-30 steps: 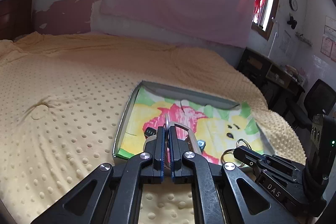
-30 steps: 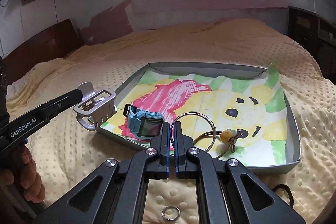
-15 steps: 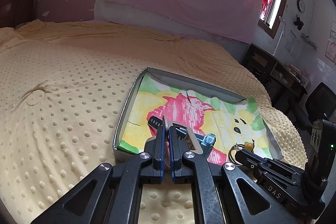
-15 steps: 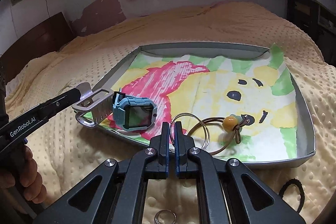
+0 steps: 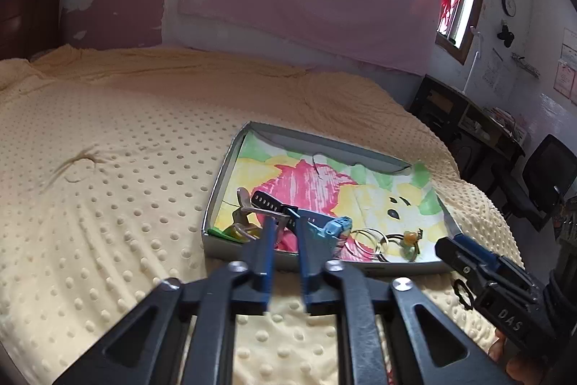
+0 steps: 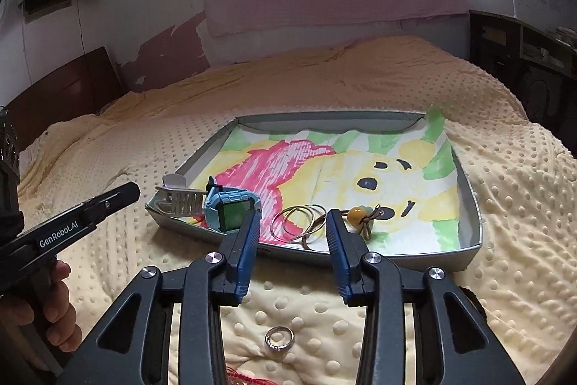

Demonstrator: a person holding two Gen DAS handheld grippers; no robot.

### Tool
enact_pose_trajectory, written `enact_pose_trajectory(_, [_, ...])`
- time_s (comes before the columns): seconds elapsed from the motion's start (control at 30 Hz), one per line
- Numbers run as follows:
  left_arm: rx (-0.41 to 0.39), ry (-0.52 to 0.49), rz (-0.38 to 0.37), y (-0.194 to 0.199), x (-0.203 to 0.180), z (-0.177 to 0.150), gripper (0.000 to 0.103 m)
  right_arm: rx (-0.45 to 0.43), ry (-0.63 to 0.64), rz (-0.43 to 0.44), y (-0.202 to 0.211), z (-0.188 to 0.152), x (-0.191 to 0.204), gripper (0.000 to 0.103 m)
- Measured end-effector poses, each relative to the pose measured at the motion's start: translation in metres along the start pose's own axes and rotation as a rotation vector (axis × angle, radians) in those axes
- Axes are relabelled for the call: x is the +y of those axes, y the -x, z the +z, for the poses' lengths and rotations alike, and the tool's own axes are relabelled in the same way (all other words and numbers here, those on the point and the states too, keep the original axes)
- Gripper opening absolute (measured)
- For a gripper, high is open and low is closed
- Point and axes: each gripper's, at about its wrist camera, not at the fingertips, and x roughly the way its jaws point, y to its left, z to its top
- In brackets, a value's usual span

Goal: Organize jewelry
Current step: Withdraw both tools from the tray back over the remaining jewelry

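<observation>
Both grippers released: left gripper (image 5: 285,233) and right gripper (image 6: 293,229) fingers spread, holding nothing. Blue watch (image 6: 230,212), bangles (image 6: 301,228), bead cord (image 6: 364,215) inside tray (image 6: 468,201). Silver ring (image 6: 279,337) loose on bed (image 6: 512,190); could sink between bumps, slip from pinch.

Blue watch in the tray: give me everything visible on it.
The watch is a chunky light-blue plastic kids' smartwatch with a square dark screen showing green. One strap, dark with a row of holes, runs from the case. It lies at the near-left corner of the tray, on the painted paper, face tilted up toward the right camera. A silver metal clip sits against its left side. Both grippers are open and clear of it.
</observation>
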Motion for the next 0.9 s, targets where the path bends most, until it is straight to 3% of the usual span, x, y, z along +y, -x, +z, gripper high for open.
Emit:
enact_pose_trajectory(0.03, [-0.014, -0.001, 0.001, 0.008, -0.002, -0.001, 0.04, -0.028, -0.002, -0.006, 0.011, 0.0, 0.001, 0.05])
enact_pose_trajectory(0.07, [-0.036, -0.003, 0.004, 0.017, -0.003, -0.003, 0.05, -0.056, -0.005, -0.009, 0.022, -0.001, 0.0, 0.052])
enact_pose_trajectory(0.1, [-0.067, -0.005, 0.011, 0.028, -0.005, -0.005, 0.068, -0.078, -0.007, -0.009, 0.032, -0.001, 0.001, 0.055])
enact_pose_trajectory(0.2, [-0.132, -0.025, 0.016, 0.058, -0.011, -0.008, 0.074, -0.148, -0.01, -0.013, 0.065, -0.002, 0.001, 0.062])
enact_pose_trajectory(0.33, [-0.2, -0.037, 0.004, 0.1, -0.019, -0.015, 0.096, -0.224, -0.023, -0.006, 0.11, -0.008, -0.001, 0.084])
enact_pose_trajectory(0.43, [-0.257, -0.066, -0.005, 0.134, -0.029, -0.024, 0.102, -0.264, -0.033, -0.008, 0.144, -0.016, -0.004, 0.092])
enact_pose_trajectory(0.57, [-0.303, -0.112, -0.012, 0.175, -0.045, -0.039, 0.103, -0.294, -0.034, -0.023, 0.188, -0.028, -0.005, 0.093])
enact_pose_trajectory(0.7, [-0.332, -0.127, -0.042, 0.211, -0.057, -0.055, 0.103, -0.332, -0.038, -0.042, 0.231, -0.044, -0.007, 0.101])
enact_pose_trajectory(0.9, [-0.359, -0.154, -0.05, 0.256, -0.071, -0.085, 0.103, -0.386, -0.023, -0.072, 0.284, -0.074, -0.011, 0.102])
